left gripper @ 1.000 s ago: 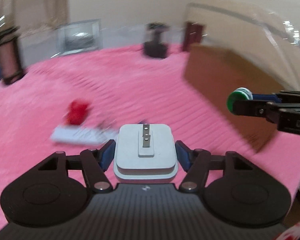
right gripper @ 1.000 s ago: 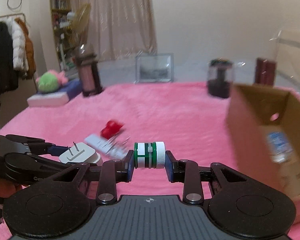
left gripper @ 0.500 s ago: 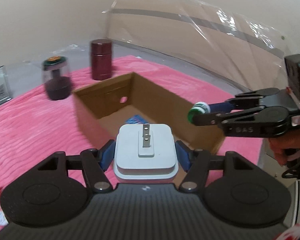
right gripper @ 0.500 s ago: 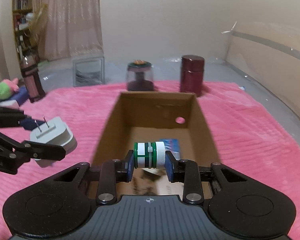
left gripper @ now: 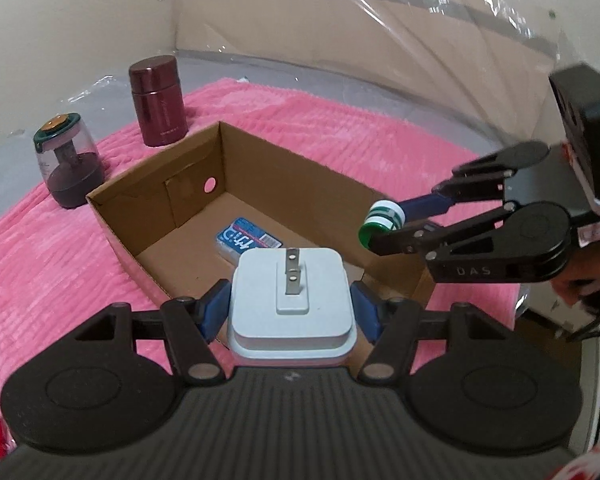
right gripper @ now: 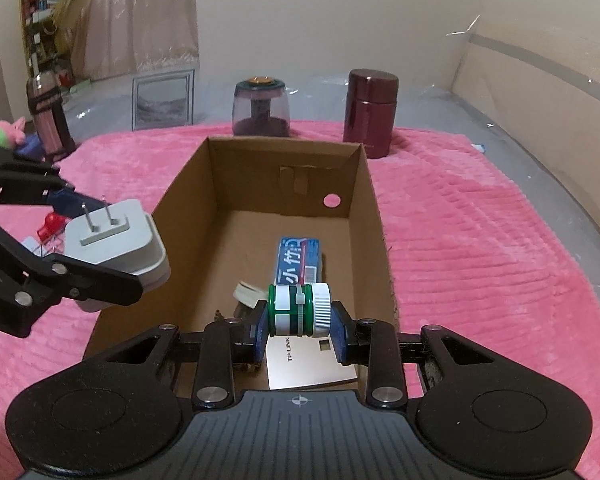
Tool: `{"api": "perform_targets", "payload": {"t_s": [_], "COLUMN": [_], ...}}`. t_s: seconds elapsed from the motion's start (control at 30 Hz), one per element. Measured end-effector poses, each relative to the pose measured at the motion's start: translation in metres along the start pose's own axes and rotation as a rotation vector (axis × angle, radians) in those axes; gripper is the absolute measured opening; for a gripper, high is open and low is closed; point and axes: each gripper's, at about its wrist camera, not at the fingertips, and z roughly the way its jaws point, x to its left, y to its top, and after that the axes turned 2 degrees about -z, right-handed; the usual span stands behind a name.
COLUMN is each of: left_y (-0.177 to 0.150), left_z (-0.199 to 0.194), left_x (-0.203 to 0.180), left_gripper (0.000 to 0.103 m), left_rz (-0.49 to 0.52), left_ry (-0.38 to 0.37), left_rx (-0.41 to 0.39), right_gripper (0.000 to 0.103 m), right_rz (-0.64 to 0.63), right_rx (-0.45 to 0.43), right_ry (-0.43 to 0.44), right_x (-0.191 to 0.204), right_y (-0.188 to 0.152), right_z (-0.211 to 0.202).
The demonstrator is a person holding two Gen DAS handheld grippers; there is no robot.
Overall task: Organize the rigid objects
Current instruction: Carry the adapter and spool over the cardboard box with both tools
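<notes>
My left gripper (left gripper: 291, 312) is shut on a white plug adapter (left gripper: 292, 300) with its two prongs up, held over the near edge of an open cardboard box (left gripper: 160, 196). My right gripper (right gripper: 299, 320) is shut on a small green and white jar (right gripper: 299, 309), held above the box's near end (right gripper: 364, 208). The right gripper with the jar (left gripper: 382, 222) shows at the box's right side in the left wrist view. The adapter (right gripper: 118, 242) shows at the box's left in the right wrist view. Inside lie a blue packet (right gripper: 298, 260), a tan TP-LINK card (right gripper: 310, 364) and a small white roll (right gripper: 246, 292).
The box stands on a pink blanket (right gripper: 480, 240). Behind it are a dark red canister (right gripper: 370, 108) and a clear jar with a dark base (right gripper: 261, 106). A picture frame (right gripper: 162, 100) and a bottle (right gripper: 48, 118) stand far left. A small red item (right gripper: 51, 226) lies left of the box.
Both grippers have moved from over the blanket to over the box, carrying the adapter and the jar. The jar now hangs lower over the box's near end.
</notes>
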Motion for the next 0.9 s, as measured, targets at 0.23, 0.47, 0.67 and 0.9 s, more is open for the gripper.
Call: {"api": "perform_targets", "payload": {"t_s": [0.23,0.47,0.67,0.9], "left_y": [0.007,0.014,0.013,0.008], "left_z": [0.015,0.034,0.049,0.067], "left_x": [-0.006,-0.011,-0.012,-0.012], "left_gripper": [0.06,0.06,0.06,0.06], "left_rz": [0.075,0.145,0.182,0.217], "left_ry": [0.009,0.016,0.016,0.005], "left_rx": [0.066,0.124,0.172,0.223], "right_gripper": [0.028,0.028,0.028,0.028], "right_rz": [-0.053,-0.112,-0.148,-0.161], "right_rx": [0.053,0.112,0.148,0.181], "right_ry": [0.0,-0.001,0.0,0.005], "right_x": [0.002,0.001,-0.001,-0.003], "right_y": [0.005,0.004,0.001,-0.002], "right_z": [0.013,0.028,0.041,0.055]}}
